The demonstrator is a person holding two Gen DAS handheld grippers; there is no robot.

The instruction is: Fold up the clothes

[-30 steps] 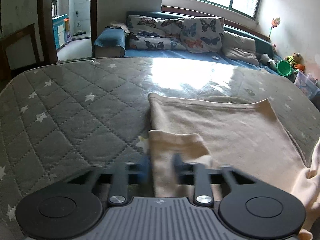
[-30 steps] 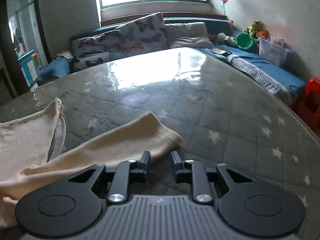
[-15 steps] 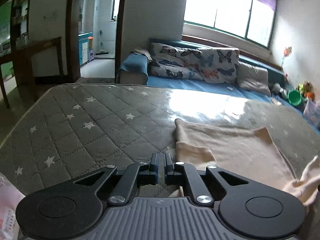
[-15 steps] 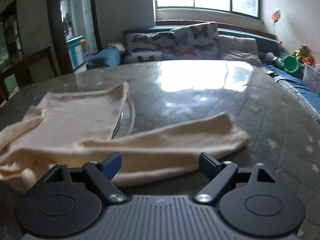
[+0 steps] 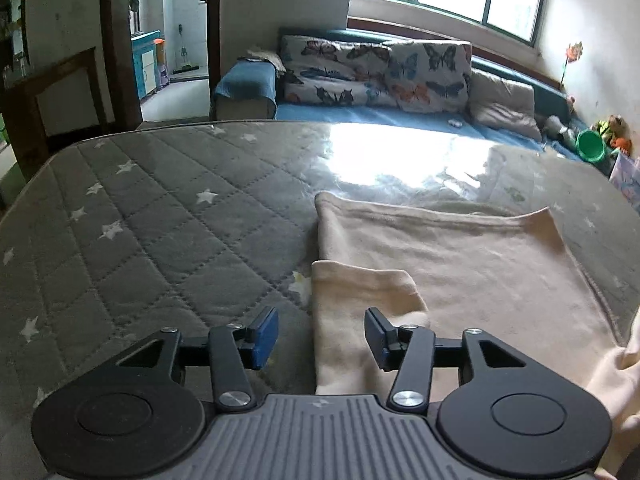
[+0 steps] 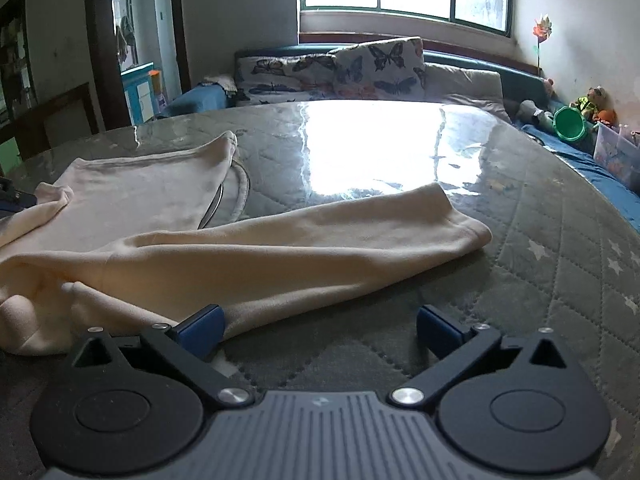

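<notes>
Left view: left gripper [image 5: 322, 334] spread wide, nothing pinched, over a folded-in sleeve [image 5: 360, 300] that lies on the body of the cream top [image 5: 460, 264]. Top lies flat on the mattress [image 5: 160, 232], toward its near right part; hem edge faces the far side.

Right view alone shows the other sleeve [image 6: 280, 256] stretched out long, cuff pointing toward the mattress's right edge, plus the neckline [image 6: 236, 196] opening. Right gripper [image 6: 318, 330] also spread wide, holding nothing; left pad [image 6: 200, 330] just beside the sleeve's near edge, contact unclear.

Top: soft fleece-like knit, ribbed cuffs, some bunching at the near side. Mattress: grey quilted diamonds with white stars, under glossy clear plastic that glares. Pads blue, fingers black.
</notes>
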